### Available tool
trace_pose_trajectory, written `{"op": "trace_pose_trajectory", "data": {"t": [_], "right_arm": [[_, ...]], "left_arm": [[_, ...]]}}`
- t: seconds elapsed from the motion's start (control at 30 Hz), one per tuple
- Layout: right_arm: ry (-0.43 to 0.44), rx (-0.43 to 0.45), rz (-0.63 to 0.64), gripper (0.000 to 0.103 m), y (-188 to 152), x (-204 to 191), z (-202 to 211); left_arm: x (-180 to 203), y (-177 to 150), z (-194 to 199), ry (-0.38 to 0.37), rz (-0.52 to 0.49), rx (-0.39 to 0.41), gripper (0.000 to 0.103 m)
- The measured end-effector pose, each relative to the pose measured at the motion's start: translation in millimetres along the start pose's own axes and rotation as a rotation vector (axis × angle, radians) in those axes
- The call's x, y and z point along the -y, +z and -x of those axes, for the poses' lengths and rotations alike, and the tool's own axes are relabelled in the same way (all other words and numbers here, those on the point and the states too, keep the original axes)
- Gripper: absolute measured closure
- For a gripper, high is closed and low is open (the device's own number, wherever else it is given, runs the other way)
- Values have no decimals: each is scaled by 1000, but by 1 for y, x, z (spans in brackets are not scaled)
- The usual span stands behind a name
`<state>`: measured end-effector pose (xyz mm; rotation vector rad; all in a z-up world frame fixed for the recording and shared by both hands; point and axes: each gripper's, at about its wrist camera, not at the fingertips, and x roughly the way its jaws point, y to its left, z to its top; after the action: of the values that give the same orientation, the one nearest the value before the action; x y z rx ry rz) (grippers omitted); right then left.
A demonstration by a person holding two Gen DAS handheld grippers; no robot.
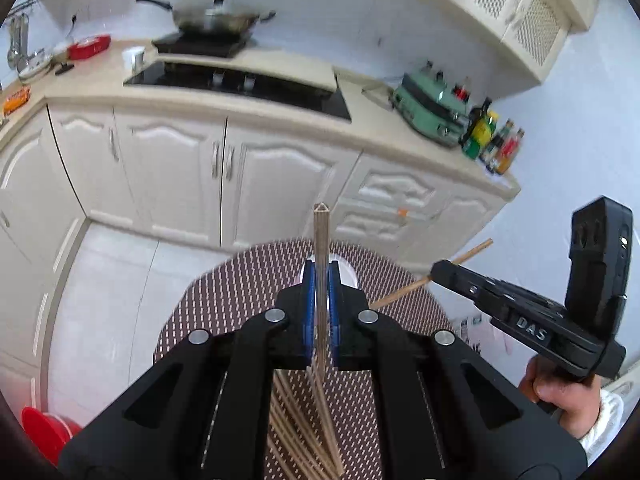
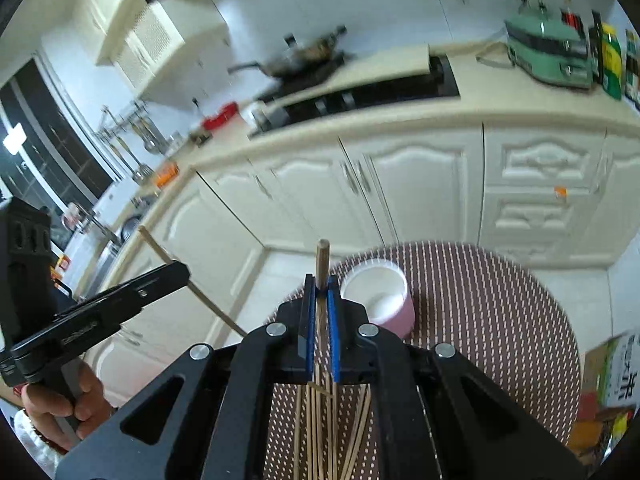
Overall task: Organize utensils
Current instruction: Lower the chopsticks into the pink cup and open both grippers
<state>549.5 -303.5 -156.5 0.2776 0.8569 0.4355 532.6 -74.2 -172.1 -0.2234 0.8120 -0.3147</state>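
Cream kitchen cabinets [image 1: 168,168] fill the background, and a round worktop [image 1: 248,280] with a brown dotted mat sits below me. My left gripper [image 1: 321,280] has its blue fingers [image 1: 307,304] clamped on one pale chopstick [image 1: 321,232], its three-sided tip poking up at 12 o'clock. My right gripper [image 2: 321,292] is pinched shut the same way on a darker chopstick [image 2: 322,256], round tip up. Below both, at 6 o'clock, a loose pile of chopsticks [image 2: 320,432] lies fanned on the mat. Just at 1 o'clock of my right fingers [image 2: 332,312] stands a pink cup [image 2: 380,300] with a white inside, on the worktop. Further out, a black hob [image 1: 256,84] is set in the counter, a wok [image 1: 216,16] behind it, a green appliance [image 1: 432,108] at 2 o'clock.
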Motion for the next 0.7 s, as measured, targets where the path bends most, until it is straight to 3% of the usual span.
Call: {"op": "trace_pose_trajectory", "data": {"t": [0.23, 0.43, 0.7], "right_arm": [[-29, 106, 45, 98, 30, 0, 22], [-56, 137, 36, 98, 41, 14, 21], [-82, 94, 10, 98, 32, 28, -1]], "left_arm": [[6, 35, 5, -4, 36, 111, 97], [6, 54, -3, 4, 70, 171, 97], [8, 44, -47, 10, 49, 118, 97]]}}
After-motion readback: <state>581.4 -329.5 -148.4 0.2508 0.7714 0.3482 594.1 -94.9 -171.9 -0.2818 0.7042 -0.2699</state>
